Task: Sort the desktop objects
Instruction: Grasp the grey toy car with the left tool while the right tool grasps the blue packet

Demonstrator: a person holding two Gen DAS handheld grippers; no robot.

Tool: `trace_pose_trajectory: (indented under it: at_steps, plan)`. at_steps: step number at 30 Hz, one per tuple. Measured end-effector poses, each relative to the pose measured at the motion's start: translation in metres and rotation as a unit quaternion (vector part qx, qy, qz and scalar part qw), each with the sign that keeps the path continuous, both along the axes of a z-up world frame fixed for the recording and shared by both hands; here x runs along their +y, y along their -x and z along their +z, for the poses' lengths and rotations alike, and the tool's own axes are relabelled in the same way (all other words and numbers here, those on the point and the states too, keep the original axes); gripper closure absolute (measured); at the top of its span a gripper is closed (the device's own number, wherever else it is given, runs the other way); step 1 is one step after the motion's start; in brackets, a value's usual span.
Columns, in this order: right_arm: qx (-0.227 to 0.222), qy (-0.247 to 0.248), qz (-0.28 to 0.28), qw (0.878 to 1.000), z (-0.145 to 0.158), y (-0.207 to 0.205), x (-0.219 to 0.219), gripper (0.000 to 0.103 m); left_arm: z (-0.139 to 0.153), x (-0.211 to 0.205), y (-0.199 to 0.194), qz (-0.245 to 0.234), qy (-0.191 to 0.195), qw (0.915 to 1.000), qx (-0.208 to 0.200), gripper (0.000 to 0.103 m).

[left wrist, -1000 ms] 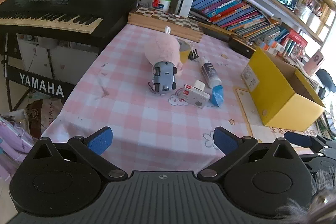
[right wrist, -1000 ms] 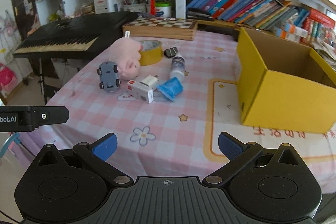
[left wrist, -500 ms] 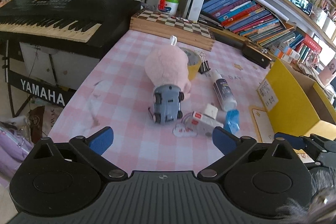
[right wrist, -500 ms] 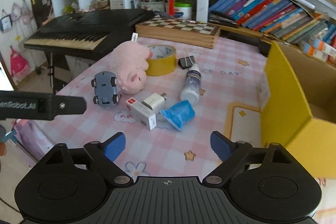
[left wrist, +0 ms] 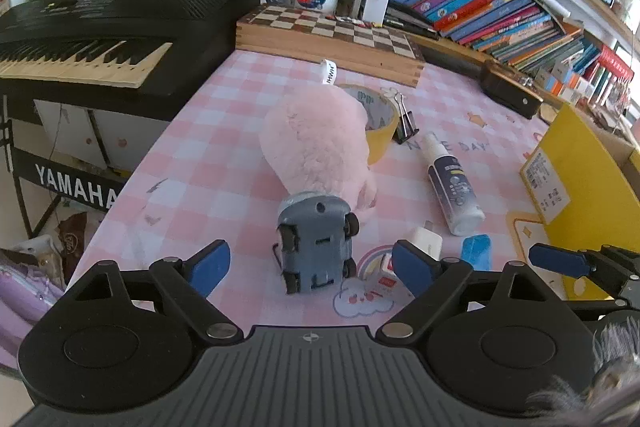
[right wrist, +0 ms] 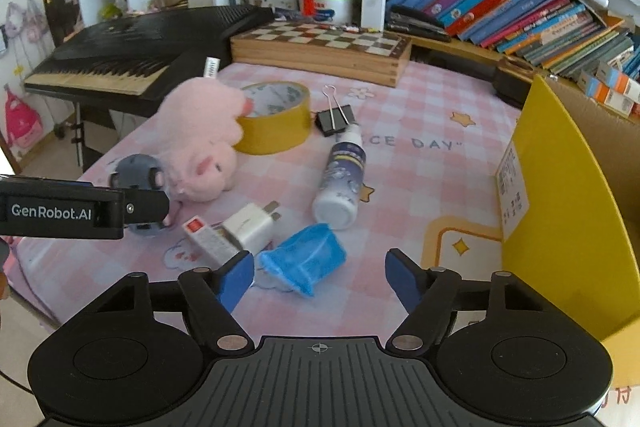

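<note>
Hovering low at the near edge of the pink-checked table (left wrist: 192, 163), left gripper (left wrist: 308, 263) with jaws wide apart and holding nothing, the grey toy car (left wrist: 316, 245) lying tipped on its side centre frame between the blue pads. Just behind the car, touching it, the pink plush pig (left wrist: 320, 143), then the yellow tape roll (left wrist: 382, 125) and black binder clip (left wrist: 406, 121) toward upper centre. Bare cloth on the left of the frame up to the table's left edge, beside the black keyboard (left wrist: 112, 27).

Hanging over the near edge in the right wrist view, right gripper (right wrist: 320, 275) with jaws likewise spread and empty. Directly ahead, the crumpled blue packet (right wrist: 304, 257); left of it the white charger (right wrist: 250, 227) against a small white box (right wrist: 208, 239); beyond, the white bottle (right wrist: 340, 183) lying flat. Open cloth between bottle and the yellow box (right wrist: 560, 227) filling the right side of the frame.
</note>
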State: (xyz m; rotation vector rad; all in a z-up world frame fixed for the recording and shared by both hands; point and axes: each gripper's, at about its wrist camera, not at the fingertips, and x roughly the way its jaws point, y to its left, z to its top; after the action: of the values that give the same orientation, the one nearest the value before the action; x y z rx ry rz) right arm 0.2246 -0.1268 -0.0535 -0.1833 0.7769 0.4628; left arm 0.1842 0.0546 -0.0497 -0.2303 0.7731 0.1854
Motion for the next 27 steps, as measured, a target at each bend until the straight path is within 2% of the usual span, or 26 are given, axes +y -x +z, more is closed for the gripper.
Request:
trace_pose_trajectory:
  at_steps: [7,9,15,16,17,19,21,27]
  plan:
    - [0.032,-0.001,0.000,0.999,-0.012,-0.021,0.003,0.037,-0.006,0.000,-0.019,0.002,-0.006,0.9999,0.014,0.032]
    - [0.033,-0.004,0.004,0.999,-0.013,-0.025,0.005,0.037,-0.007,0.001,-0.022,0.001,-0.008,0.9998,0.017,0.040]
    - [0.030,-0.003,0.023,0.999,-0.017,-0.033,0.012,0.037,-0.014,0.001,-0.024,-0.001,-0.006,0.9995,0.032,0.051]
    - [0.031,-0.004,0.026,0.999,-0.017,-0.034,0.014,0.040,-0.015,0.001,-0.024,-0.002,-0.003,0.9995,0.031,0.052]
    - [0.033,-0.004,0.030,0.999,-0.018,-0.035,0.015,0.050,-0.015,0.001,-0.024,-0.003,-0.001,0.9996,0.030,0.056]
    - [0.041,-0.005,0.037,0.998,-0.019,-0.037,0.016,0.060,-0.014,-0.001,-0.025,-0.008,-0.001,0.9996,0.027,0.059]
    - [0.044,-0.010,0.041,0.998,-0.019,-0.037,0.016,0.061,-0.013,-0.001,-0.024,-0.010,-0.005,0.9997,0.023,0.064]
    - [0.036,-0.018,0.044,0.998,-0.012,-0.032,0.013,0.063,-0.009,-0.001,-0.019,-0.011,-0.003,0.9998,0.016,0.064]
